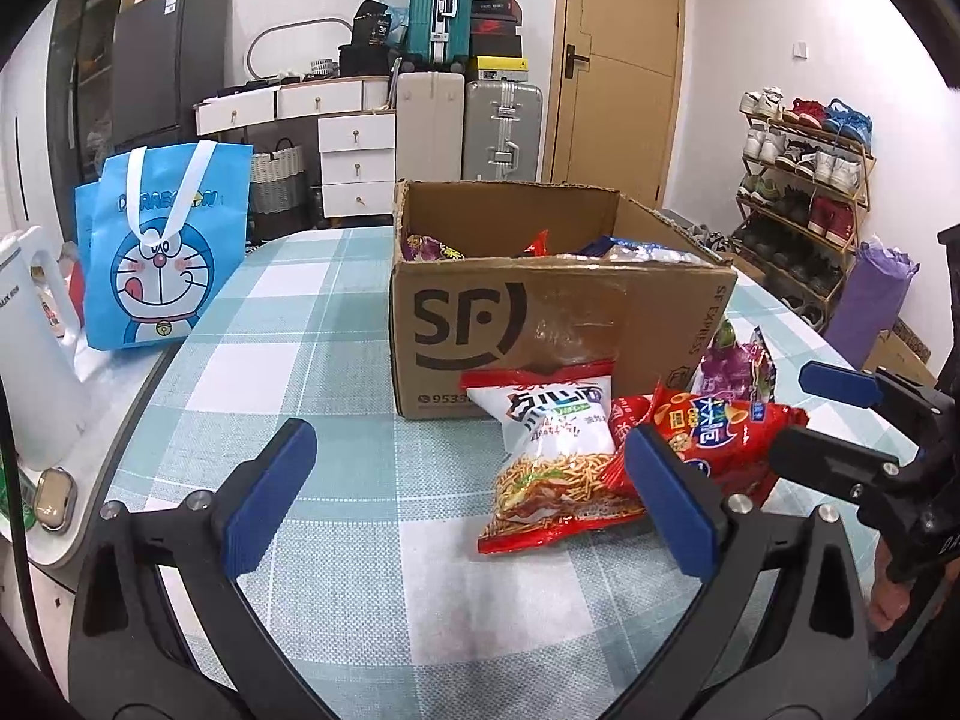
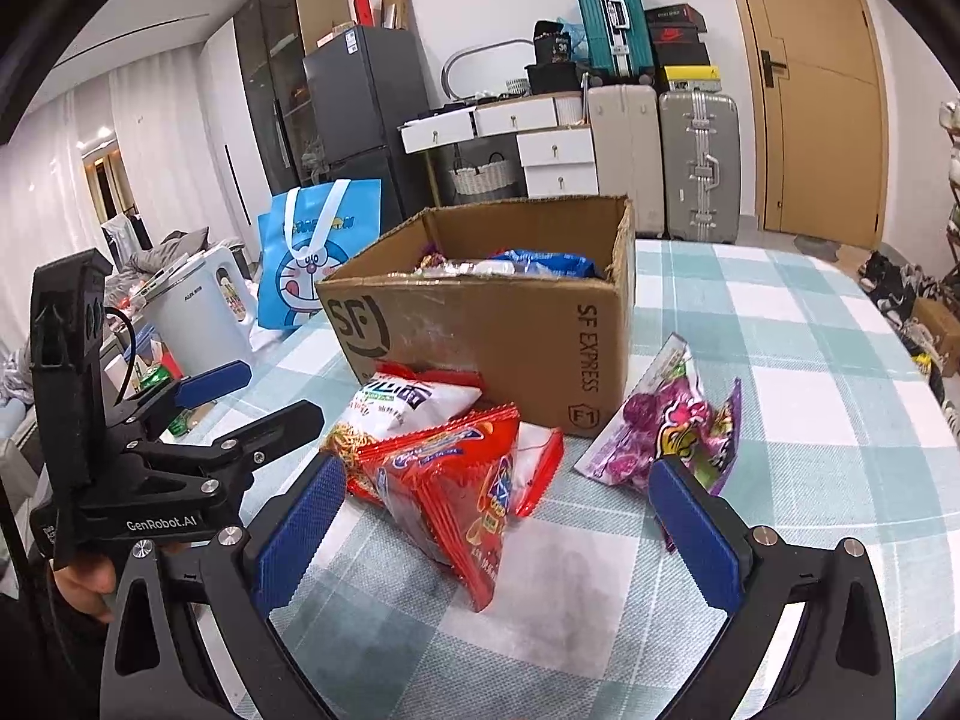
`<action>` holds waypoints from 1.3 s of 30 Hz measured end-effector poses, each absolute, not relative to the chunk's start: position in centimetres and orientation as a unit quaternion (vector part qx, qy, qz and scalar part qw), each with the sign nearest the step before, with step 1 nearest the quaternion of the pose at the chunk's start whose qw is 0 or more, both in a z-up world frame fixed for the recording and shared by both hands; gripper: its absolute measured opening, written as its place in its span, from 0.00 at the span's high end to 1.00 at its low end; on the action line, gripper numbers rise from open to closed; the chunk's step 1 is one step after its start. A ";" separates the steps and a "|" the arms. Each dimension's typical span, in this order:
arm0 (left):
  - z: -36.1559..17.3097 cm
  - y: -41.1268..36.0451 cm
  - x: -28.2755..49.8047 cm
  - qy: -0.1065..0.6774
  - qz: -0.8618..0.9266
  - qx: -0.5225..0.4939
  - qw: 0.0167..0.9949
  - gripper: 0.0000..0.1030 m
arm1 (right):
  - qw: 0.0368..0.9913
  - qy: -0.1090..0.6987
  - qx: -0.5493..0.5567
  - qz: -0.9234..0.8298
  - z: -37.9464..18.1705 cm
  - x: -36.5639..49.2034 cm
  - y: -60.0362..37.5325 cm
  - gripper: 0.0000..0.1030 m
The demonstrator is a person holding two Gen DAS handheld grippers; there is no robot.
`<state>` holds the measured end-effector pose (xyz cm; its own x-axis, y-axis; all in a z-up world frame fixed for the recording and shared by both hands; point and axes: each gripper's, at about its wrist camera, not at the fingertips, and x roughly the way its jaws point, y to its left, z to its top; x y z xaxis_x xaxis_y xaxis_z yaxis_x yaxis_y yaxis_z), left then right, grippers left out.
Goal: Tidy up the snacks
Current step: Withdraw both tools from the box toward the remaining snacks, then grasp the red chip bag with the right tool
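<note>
Red snack bag (image 2: 456, 480) on table (image 2: 780, 360) before cardboard box (image 2: 480, 324). Right gripper (image 2: 498, 540) and left gripper (image 1: 468, 498) both wide open, empty. Bag likely light, crinkly, slippery, crushable; pinch sealed edge.

blue cartoon tote bag (image 1: 159, 246) | white kettle (image 1: 30, 354) | suitcases (image 1: 503, 129) | shoe rack (image 1: 804, 192)

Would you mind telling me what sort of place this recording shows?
Most likely a lived-in home, a dining or living area: a table with a checked cloth, stacked suitcases by a door, and a full shoe rack.
</note>
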<state>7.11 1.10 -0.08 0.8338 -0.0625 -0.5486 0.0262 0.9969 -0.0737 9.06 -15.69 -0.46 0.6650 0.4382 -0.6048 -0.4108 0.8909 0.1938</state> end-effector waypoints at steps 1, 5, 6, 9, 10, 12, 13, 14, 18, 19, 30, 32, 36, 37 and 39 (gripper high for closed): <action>-0.1 1.1 7.2 0.288 -0.025 -0.031 0.957 0.01 | 0.911 0.339 0.021 0.233 -0.6 9.1 -15.6 0.00; -0.1 1.0 7.1 0.284 -0.023 -0.031 0.958 0.01 | 0.906 0.350 0.028 0.236 -1.2 9.3 -15.3 0.00; -0.1 1.0 7.0 0.283 -0.022 -0.030 0.959 0.01 | 0.904 0.353 0.028 0.238 -1.4 9.4 -15.2 0.00; 0.0 1.0 6.8 0.274 -0.016 -0.028 0.961 0.01 | 0.903 0.359 0.022 0.237 -1.9 9.5 -14.7 0.00; 0.0 1.0 6.7 0.273 -0.017 -0.027 0.961 0.01 | 0.902 0.361 0.019 0.236 -2.0 9.6 -14.5 0.00; 0.0 0.8 6.7 0.272 -0.017 -0.022 0.962 0.01 | 0.900 0.368 0.017 0.234 -2.3 9.8 -14.2 0.00; 0.0 0.8 6.7 0.271 -0.018 -0.021 0.962 0.01 | 0.898 0.373 0.017 0.233 -2.5 10.0 -14.1 0.00; 0.0 0.8 6.6 0.271 -0.019 -0.020 0.962 0.01 | 0.897 0.377 0.018 0.231 -2.6 10.1 -14.0 0.00; 0.0 1.0 6.5 0.271 -0.019 -0.025 0.962 0.01 | 0.892 0.387 0.027 0.231 -3.0 10.7 -13.7 0.00; -0.1 1.1 6.5 0.270 -0.019 -0.029 0.962 0.01 | 0.890 0.391 0.028 0.231 -3.2 10.9 -13.6 0.00; -0.5 3.4 6.9 0.282 0.002 -0.076 0.956 0.01 | 0.883 0.404 0.046 0.233 -3.8 12.2 -12.6 0.00; -0.6 3.9 7.0 0.286 0.009 -0.084 0.954 0.01 | 0.881 0.407 0.051 0.238 -3.9 12.3 -12.2 0.00; -1.0 4.9 7.3 0.295 0.016 -0.103 0.950 0.01 | 0.876 0.413 0.054 0.244 -4.0 12.6 -11.6 0.00; -1.1 5.1 7.4 0.297 0.017 -0.106 0.949 0.01 | 0.874 0.414 0.057 0.247 -4.1 12.7 -11.5 0.00; -1.2 5.2 7.4 0.298 0.017 -0.111 0.948 0.01 | 0.872 0.418 0.056 0.249 -4.2 12.9 -11.1 0.00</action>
